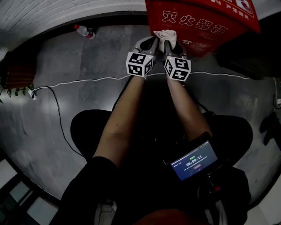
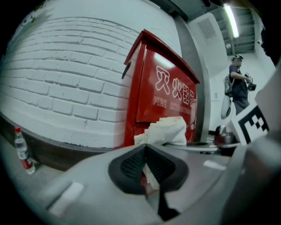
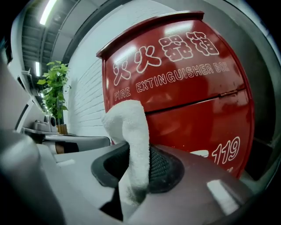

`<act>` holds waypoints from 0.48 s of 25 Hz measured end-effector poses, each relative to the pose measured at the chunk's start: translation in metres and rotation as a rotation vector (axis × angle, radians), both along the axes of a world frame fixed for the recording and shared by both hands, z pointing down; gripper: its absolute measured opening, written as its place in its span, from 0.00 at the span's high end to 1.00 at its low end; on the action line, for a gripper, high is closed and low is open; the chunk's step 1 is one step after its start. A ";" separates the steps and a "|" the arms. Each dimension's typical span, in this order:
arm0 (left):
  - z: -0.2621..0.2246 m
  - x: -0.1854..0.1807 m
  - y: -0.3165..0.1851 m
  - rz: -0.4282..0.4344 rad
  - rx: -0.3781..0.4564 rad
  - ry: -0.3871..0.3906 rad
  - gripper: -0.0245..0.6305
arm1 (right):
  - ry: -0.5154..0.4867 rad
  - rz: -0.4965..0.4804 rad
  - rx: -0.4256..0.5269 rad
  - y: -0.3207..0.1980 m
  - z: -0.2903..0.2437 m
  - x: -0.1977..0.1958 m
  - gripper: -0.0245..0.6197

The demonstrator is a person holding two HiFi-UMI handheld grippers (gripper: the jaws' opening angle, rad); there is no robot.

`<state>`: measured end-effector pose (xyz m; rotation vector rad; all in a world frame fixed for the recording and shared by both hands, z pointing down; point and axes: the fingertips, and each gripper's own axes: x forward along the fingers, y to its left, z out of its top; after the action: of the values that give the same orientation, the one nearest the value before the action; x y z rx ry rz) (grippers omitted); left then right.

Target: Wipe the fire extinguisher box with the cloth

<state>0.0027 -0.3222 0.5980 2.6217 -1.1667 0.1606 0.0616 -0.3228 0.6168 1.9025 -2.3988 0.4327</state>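
Your right tongs (image 3: pixel 137 169) are clamped on the white terry cloth (image 3: pixel 129 132), whose bunched end stands against the front of the red metal fire extinguisher box (image 3: pixel 184 88), near its lid seam. Your left tongs (image 2: pixel 147 169), close together before the box's front, pinch a thin edge of that cloth.

We find the fire extinguisher box (image 1: pixel 206 22) at the upper right of the head view, backed against the wall (image 1: pixel 52 11). The cloth (image 1: pixel 168 36) sits at the box's lower edge, pinched between the left gripper (image 1: pixel 151 40) and the right gripper (image 1: pixel 172 43), which lie side by side at upper centre. A bottle (image 1: pixel 83 30) lies at upper left beside the wall, and a cable (image 1: pixel 88 81) crosses the floor below it.
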 end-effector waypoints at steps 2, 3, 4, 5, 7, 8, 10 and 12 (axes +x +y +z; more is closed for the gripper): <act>0.001 0.006 0.000 0.008 0.002 -0.001 0.96 | 0.020 0.017 0.003 0.001 0.000 0.007 0.81; 0.002 0.009 0.000 0.012 0.001 0.000 0.96 | 0.026 0.025 0.004 0.002 0.000 0.011 0.81; 0.002 0.013 0.000 0.016 0.000 0.000 0.96 | 0.032 0.031 0.004 0.003 0.000 0.015 0.81; 0.003 0.017 0.000 0.021 0.000 0.002 0.96 | 0.037 0.036 0.004 0.004 0.000 0.020 0.81; 0.002 0.026 0.001 0.033 0.002 0.007 0.96 | 0.044 0.050 0.005 0.006 0.000 0.030 0.81; 0.002 0.032 0.001 0.041 0.004 0.011 0.96 | 0.046 0.057 0.006 0.007 -0.001 0.036 0.81; 0.001 0.046 0.004 0.065 0.008 0.017 0.96 | 0.050 0.073 0.008 0.009 -0.002 0.048 0.81; 0.001 0.062 0.008 0.096 0.013 0.018 0.96 | 0.055 0.090 0.009 0.012 -0.004 0.061 0.81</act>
<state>0.0650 -0.3145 0.5992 2.6861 -1.0396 0.1485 0.1230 -0.3112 0.6129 2.0045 -2.2924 0.3697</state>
